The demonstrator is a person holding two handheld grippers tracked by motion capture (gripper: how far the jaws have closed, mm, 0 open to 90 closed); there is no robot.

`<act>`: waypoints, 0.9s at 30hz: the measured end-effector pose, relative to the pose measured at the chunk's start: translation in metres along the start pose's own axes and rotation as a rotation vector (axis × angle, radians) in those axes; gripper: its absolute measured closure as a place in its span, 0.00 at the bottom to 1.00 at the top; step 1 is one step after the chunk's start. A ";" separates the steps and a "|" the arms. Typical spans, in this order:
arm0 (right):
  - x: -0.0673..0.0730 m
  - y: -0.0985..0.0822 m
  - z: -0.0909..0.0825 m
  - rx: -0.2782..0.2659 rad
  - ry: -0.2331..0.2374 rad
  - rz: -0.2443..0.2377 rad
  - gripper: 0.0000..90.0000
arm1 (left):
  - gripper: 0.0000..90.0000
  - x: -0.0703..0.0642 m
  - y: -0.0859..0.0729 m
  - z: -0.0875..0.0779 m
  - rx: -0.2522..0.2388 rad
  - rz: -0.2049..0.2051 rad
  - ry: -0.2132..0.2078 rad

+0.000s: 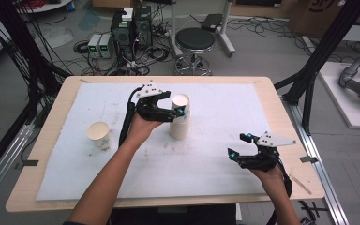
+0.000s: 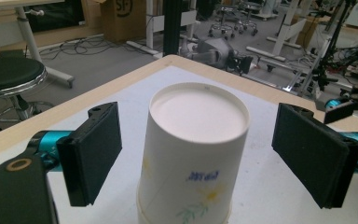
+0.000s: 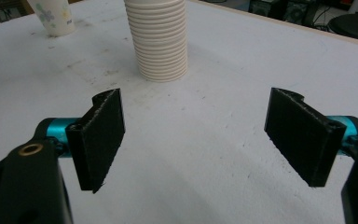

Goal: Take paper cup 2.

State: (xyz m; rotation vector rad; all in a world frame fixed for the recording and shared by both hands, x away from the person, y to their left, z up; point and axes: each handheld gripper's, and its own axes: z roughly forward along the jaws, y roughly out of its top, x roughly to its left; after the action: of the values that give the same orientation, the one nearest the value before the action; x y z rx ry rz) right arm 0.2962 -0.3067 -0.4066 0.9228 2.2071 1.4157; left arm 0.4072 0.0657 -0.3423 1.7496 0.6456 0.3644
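Between the wide-spread jaws of the left gripper (image 1: pixel 172 111) the stack of upside-down paper cups (image 1: pixel 180 117) is framed near mid-table; its pads (image 2: pixel 93 151) are seen clear of the top cup on both sides, nothing gripped. The stack's long axis is held upright, so a level squeeze on the top cup is judged the next call. The right gripper (image 1: pixel 240 145) is kept well apart at the near right, jaws wide and empty. A single upright cup (image 1: pixel 99 134) is left standing at far left.

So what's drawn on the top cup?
Yellow flowers, green leaves and blue writing on the white top cup, best in the left gripper view.
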 end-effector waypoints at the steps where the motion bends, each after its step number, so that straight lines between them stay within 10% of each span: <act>1: 0.000 0.000 0.000 -0.001 0.001 0.001 0.23 | 0.17 0.000 0.000 0.003 0.002 -0.002 0.004; 27: -0.002 0.000 -0.002 -0.007 0.005 0.011 0.23 | 0.37 0.001 -0.004 0.022 0.018 -0.001 -0.013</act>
State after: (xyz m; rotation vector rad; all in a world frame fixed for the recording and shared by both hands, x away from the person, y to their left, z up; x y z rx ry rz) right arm 0.2959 -0.3093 -0.4057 0.9315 2.2025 1.4316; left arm 0.4191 0.0495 -0.3521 1.7674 0.6421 0.3466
